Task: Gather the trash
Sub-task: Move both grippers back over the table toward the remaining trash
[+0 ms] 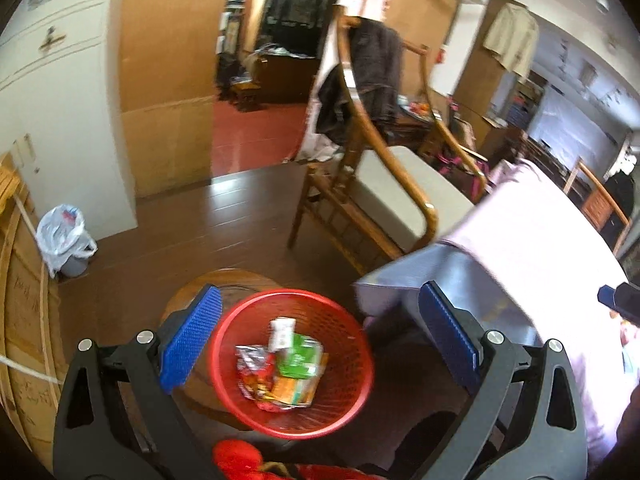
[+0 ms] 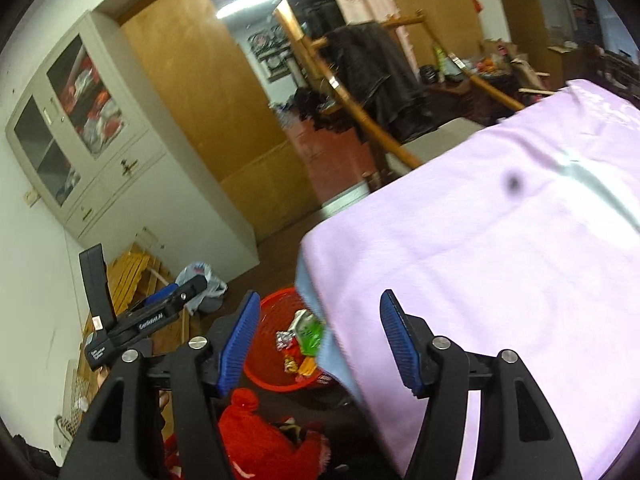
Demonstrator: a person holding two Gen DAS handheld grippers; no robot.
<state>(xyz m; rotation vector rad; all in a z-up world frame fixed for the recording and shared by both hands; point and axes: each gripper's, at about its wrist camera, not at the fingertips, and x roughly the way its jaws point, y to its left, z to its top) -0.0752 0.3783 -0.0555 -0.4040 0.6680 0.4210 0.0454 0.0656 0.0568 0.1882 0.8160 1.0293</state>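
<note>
A red mesh basket stands on a round wooden stool beside the table. In it lie a green packet, a silver and red wrapper, a small white packet and an orange wrapper. My left gripper hangs open above the basket, with nothing between its blue pads. My right gripper is open and empty over the corner of the pink-covered table. In the right wrist view the red basket is half hidden by the cloth, and the left gripper shows at the left.
A wooden armchair with a grey cushion stands behind the stool. A small bin lined with a white plastic bag sits by the cabinet. A red knitted hat lies low in front. A blurred dark spot marks the cloth.
</note>
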